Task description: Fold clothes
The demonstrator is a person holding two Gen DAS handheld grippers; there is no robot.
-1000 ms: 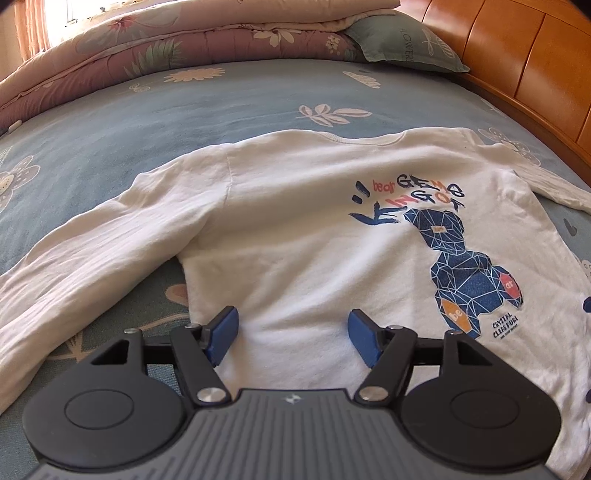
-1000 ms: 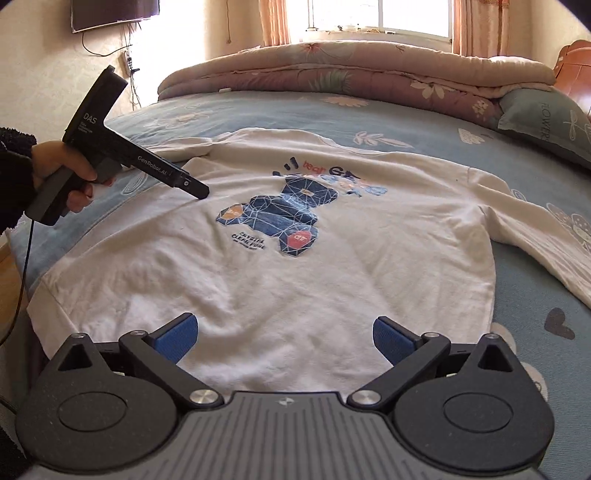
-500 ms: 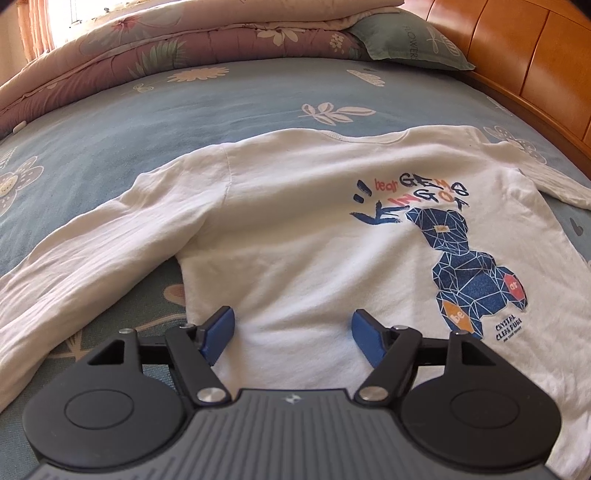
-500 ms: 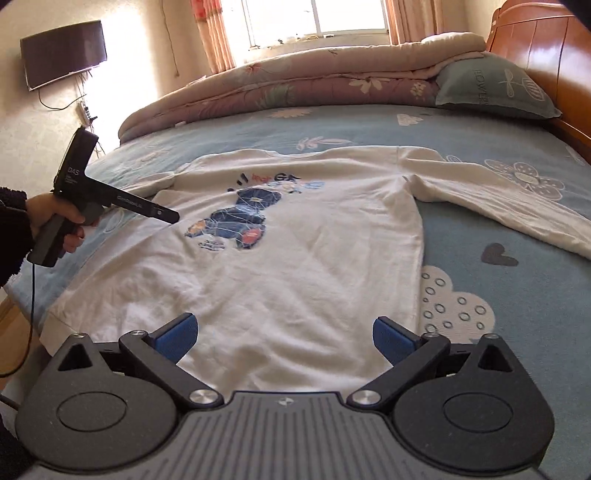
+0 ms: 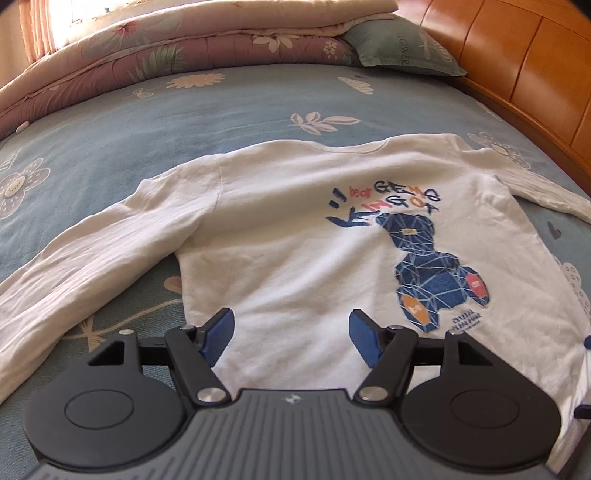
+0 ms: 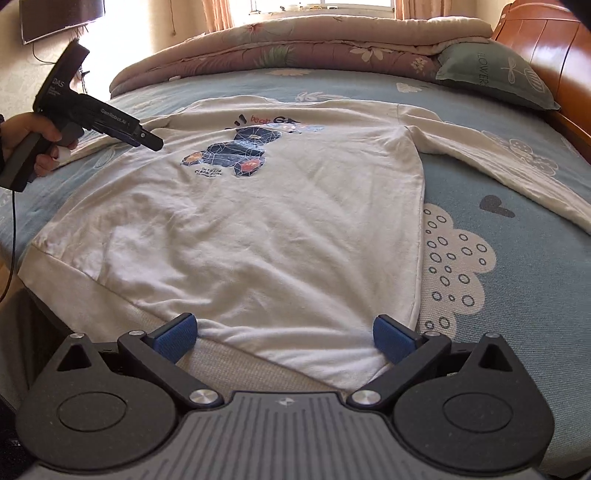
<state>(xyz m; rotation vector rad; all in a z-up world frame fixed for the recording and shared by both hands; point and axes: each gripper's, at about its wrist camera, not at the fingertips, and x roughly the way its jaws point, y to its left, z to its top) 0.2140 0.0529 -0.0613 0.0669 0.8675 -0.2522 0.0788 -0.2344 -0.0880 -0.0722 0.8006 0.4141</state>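
A white long-sleeved shirt (image 5: 295,240) (image 6: 277,221) with a blue bear print (image 5: 424,266) (image 6: 236,155) lies flat, front up, on the blue flowered bed sheet (image 5: 184,122). Both sleeves are spread out to the sides. My left gripper (image 5: 291,325) hovers over the shirt's side near the armpit. Its jaws are closing slightly with nothing pinched between them. In the right wrist view the left gripper (image 6: 151,142), held by a hand (image 6: 26,129), points down at the shirt's far side. My right gripper (image 6: 286,330) stands wide open just above the hem, near its right corner.
A folded floral quilt (image 5: 166,48) (image 6: 314,48) and a green pillow (image 5: 399,48) (image 6: 495,74) lie at the head of the bed. A wooden headboard (image 5: 517,66) runs along the right. The mattress edge (image 6: 229,358) is right under the hem. A TV (image 6: 59,16) hangs on the wall.
The right gripper has shifted right along the hem, toward its right corner. The left gripper has drawn back from the bear print toward the shirt's side and risen a little.
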